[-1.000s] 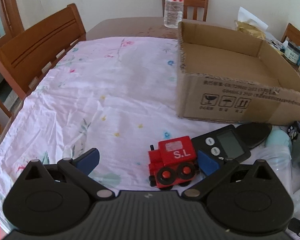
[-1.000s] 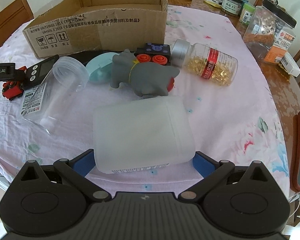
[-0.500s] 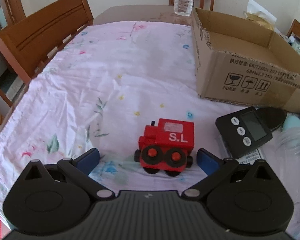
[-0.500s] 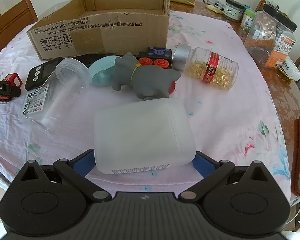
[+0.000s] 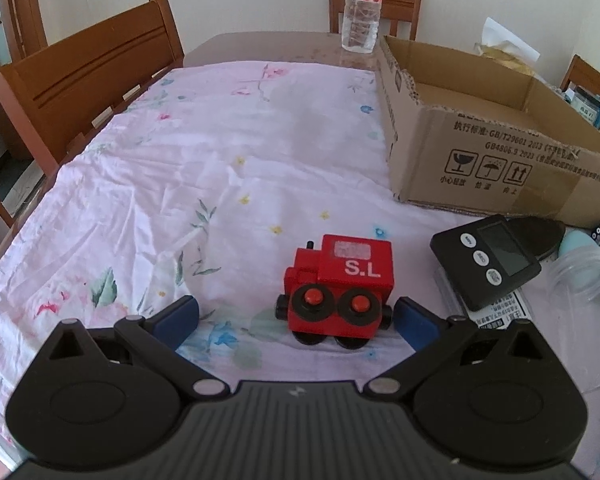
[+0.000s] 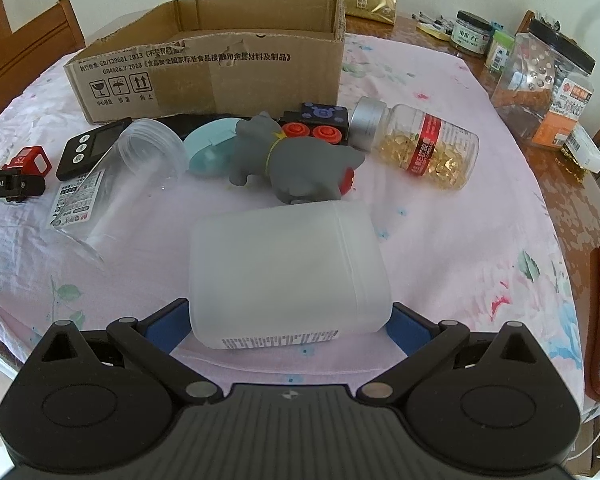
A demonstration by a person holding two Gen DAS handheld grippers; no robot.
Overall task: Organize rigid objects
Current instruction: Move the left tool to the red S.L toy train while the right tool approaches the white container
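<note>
A red toy train marked "S.L" stands on the flowered cloth between the fingers of my left gripper, close to the right pad. That gripper is open. In the right wrist view the train shows at far left behind the left gripper. My right gripper is open wide. A white translucent jar lies on its side and fills the gap between its blue pads. An open cardboard box stands behind.
A black timer, a clear plastic jar, a teal lid, a grey toy animal, a black toy wagon and a capsule bottle lie before the box. Jars crowd the right table edge. Wooden chairs stand left.
My left gripper has swung left, so the train now sits between its fingers and apart from the timer. The right gripper and the white jar have barely shifted.
</note>
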